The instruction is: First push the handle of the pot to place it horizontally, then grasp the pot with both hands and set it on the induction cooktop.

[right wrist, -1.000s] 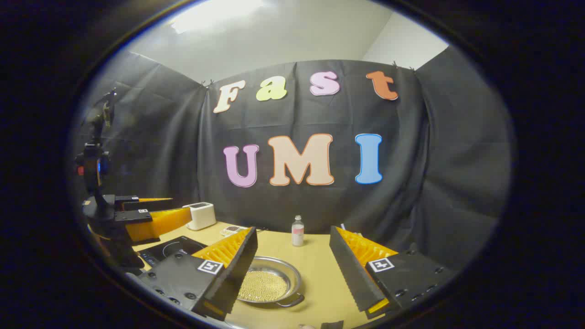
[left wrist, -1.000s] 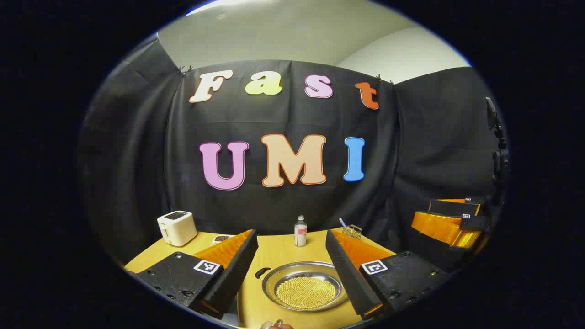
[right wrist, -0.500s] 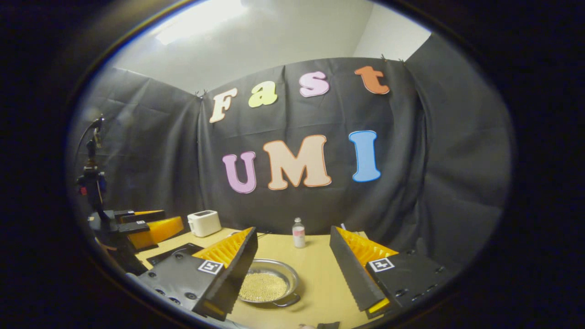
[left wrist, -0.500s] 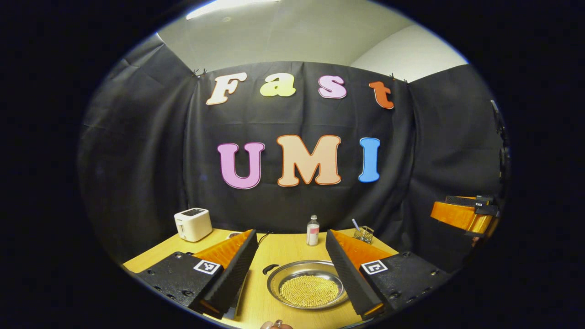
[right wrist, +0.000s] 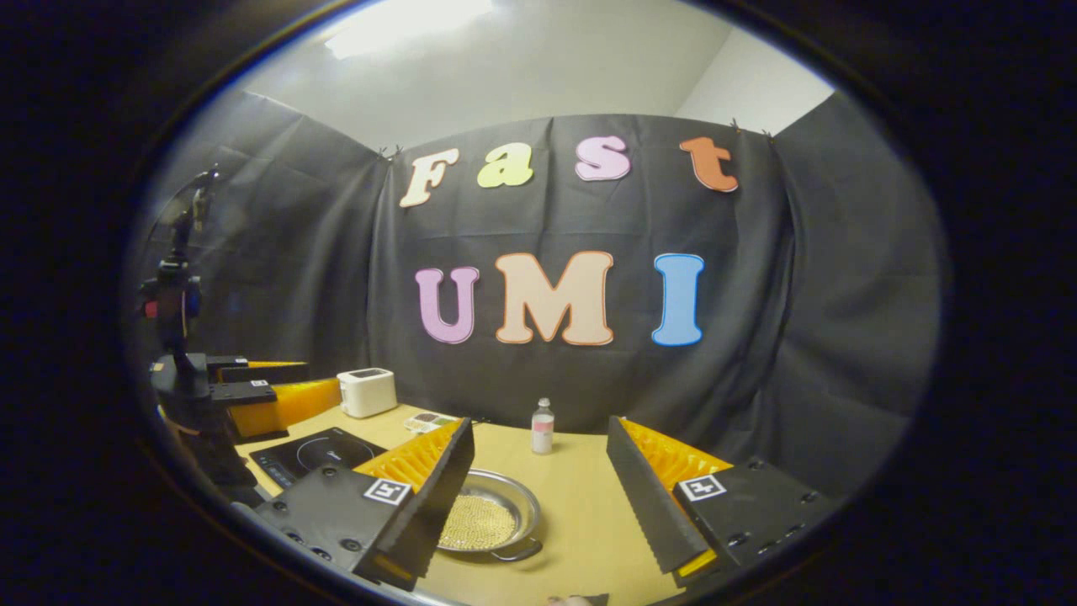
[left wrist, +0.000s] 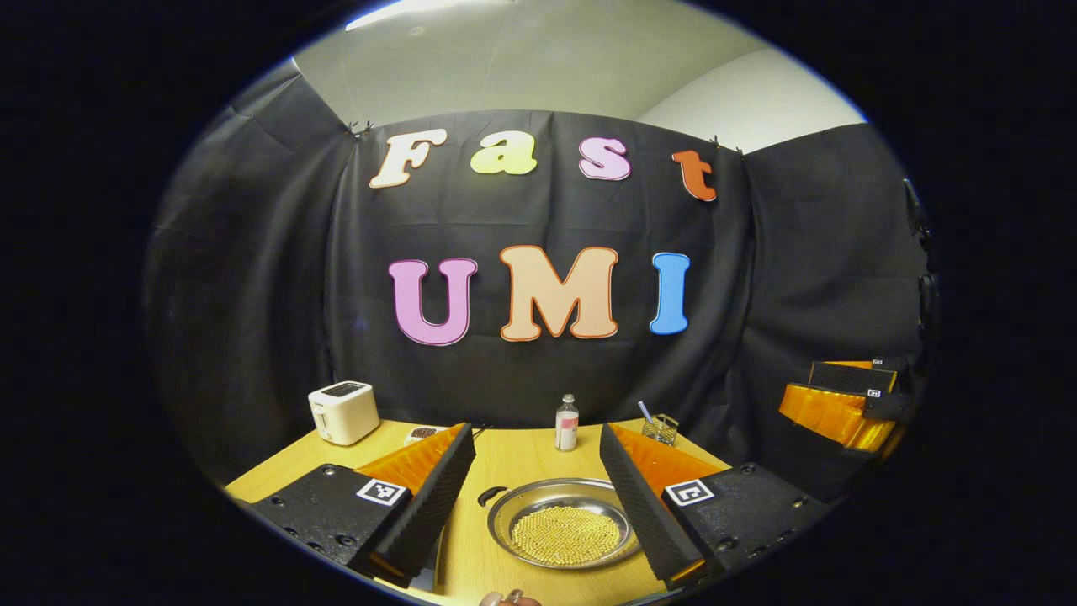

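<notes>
**Both grippers drift above the pot, nothing touched yet**

The left gripper [left wrist: 537,505] hangs over the tabletop [left wrist: 522,459] with its jaws spread wide, and the steel pot [left wrist: 565,534], shallow and filled with small golden beads, lies below and between them. Its dark handle [left wrist: 488,496] pokes out toward the left jaw, angled away rather than level. The right gripper [right wrist: 538,497] also has its jaws spread; from there the pot [right wrist: 488,522] sits beside and partly behind its left jaw, with the near handle [right wrist: 515,552] showing at the pan's front edge. The induction cooktop [right wrist: 315,454] lies farther out past that left jaw, with a white toaster [right wrist: 367,392] beyond it and a small bottle [right wrist: 543,427] between the jaws at the back.

Over the last second both views have swung a little and settled back; the pot has not shifted, and neither gripper has come lower. My read is that the handle push has not begun, so the whole task lies ahead.
</notes>
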Available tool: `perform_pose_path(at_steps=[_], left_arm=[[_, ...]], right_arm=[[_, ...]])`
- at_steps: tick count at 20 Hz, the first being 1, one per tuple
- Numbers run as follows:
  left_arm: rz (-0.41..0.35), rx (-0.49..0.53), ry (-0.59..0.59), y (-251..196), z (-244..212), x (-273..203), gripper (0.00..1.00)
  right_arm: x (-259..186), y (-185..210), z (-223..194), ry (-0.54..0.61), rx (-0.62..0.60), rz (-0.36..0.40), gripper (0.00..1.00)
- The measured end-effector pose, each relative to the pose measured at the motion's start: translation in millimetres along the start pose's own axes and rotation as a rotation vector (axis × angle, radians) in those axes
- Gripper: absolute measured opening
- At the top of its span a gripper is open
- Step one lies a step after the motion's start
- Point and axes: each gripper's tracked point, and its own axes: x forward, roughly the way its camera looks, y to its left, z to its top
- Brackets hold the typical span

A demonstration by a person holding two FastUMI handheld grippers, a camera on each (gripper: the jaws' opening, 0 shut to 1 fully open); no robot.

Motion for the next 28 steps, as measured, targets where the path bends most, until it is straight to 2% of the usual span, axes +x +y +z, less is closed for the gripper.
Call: perform_pose_path(at_steps=[7, 13, 14, 15, 16, 19, 20, 22, 24, 25, 27, 28], left_arm=[[-0.009, -0.007, 0.022, 5, -7, 13, 0.96], [-0.008, -0.003, 0.04, 11, -13, 20, 0.96], [-0.009, -0.003, 0.04, 12, -14, 21, 0.93], [-0.01, -0.003, 0.041, 13, -14, 22, 0.93], [-0.01, -0.002, 0.04, 13, -15, 23, 0.96], [-0.012, -0.003, 0.045, 16, -16, 26, 0.96], [-0.013, -0.003, 0.047, 16, -17, 26, 0.93], [-0.016, -0.002, 0.048, 16, -17, 27, 0.93], [-0.015, 0.0, 0.053, 17, -19, 28, 0.96], [-0.014, 0.0, 0.055, 17, -20, 28, 0.93], [-0.009, -0.006, 0.057, 18, -20, 26, 0.96], [-0.007, -0.009, 0.058, 18, -21, 27, 0.93]], right_arm=[[13, -8, -11, 0.03, 0.021, -0.036, 0.94], [23, 2, -16, 0.037, 0.018, -0.012, 0.94], [23, 2, -15, 0.034, 0.017, -0.015, 0.94], [24, 0, -15, 0.035, 0.013, -0.021, 0.99], [26, 3, -17, 0.041, 0.013, -0.01, 0.94], [29, 9, -22, 0.065, 0.022, 0.008, 0.82], [30, 10, -26, 0.073, 0.027, 0.011, 0.83], [28, 10, -30, 0.088, 0.036, 0.002, 0.82], [33, 11, -35, 0.102, 0.035, 0.001, 0.56], [33, 11, -37, 0.111, 0.036, 0.001, 0.55], [38, 7, -42, 0.122, 0.03, -0.016, 0.53], [34, 6, -41, 0.124, 0.026, -0.019, 0.44]])
